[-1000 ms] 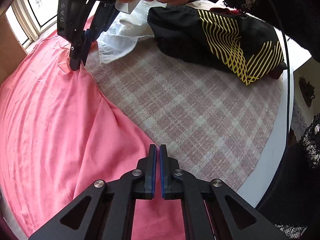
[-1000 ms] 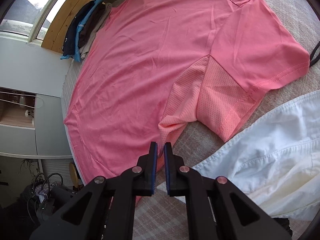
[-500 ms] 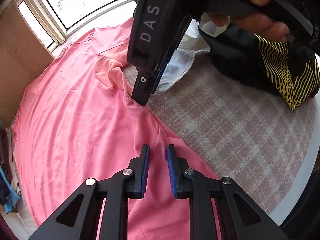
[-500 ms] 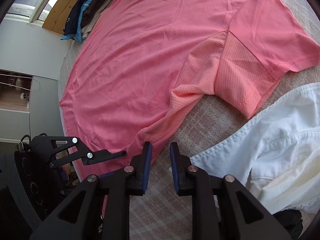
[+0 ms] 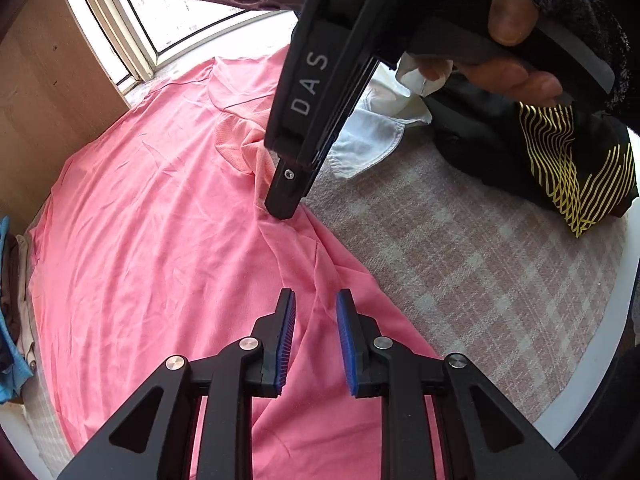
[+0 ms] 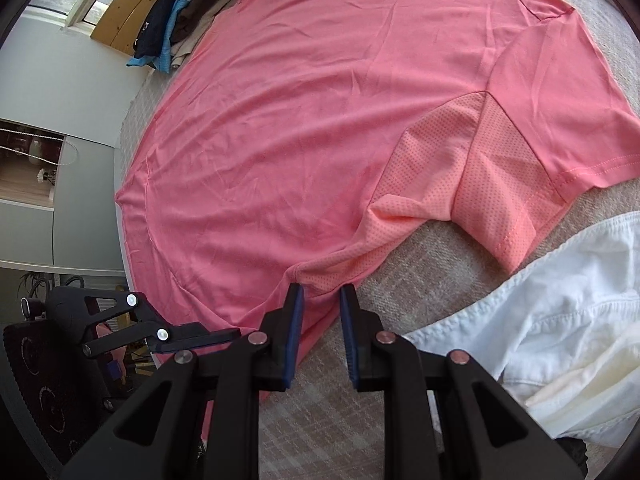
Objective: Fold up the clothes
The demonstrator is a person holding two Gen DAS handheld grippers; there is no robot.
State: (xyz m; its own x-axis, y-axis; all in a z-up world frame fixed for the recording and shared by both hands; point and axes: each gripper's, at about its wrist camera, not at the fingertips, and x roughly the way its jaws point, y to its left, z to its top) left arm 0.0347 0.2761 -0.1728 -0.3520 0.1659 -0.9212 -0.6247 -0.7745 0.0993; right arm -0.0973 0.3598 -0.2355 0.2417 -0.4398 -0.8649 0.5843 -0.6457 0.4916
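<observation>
A pink T-shirt (image 5: 160, 240) lies spread flat on a plaid-covered surface (image 5: 460, 260). My left gripper (image 5: 316, 320) is open just above a raised fold at the shirt's side edge, which lies between the blue pads. A hand holds my right gripper (image 5: 286, 200) farther up the same edge, its tip down on the fabric by the mesh underarm panel. In the right wrist view, my right gripper (image 6: 322, 308) is open, with the T-shirt (image 6: 320, 120) edge below the mesh panel (image 6: 460, 160) at its fingertips. The left gripper (image 6: 192, 334) shows at lower left.
A crumpled white garment (image 6: 560, 320) lies right of the shirt's sleeve. A black garment with yellow lines (image 5: 560, 160) sits beyond the white garment (image 5: 368, 140). Stacked dark and blue clothes (image 6: 180, 20) lie at the shirt's far side. The white table rim (image 5: 600, 360) curves at right.
Both grippers went from shut to open. The left moved in over the shirt's side edge, and the right came down along that edge from the sleeve toward the hem.
</observation>
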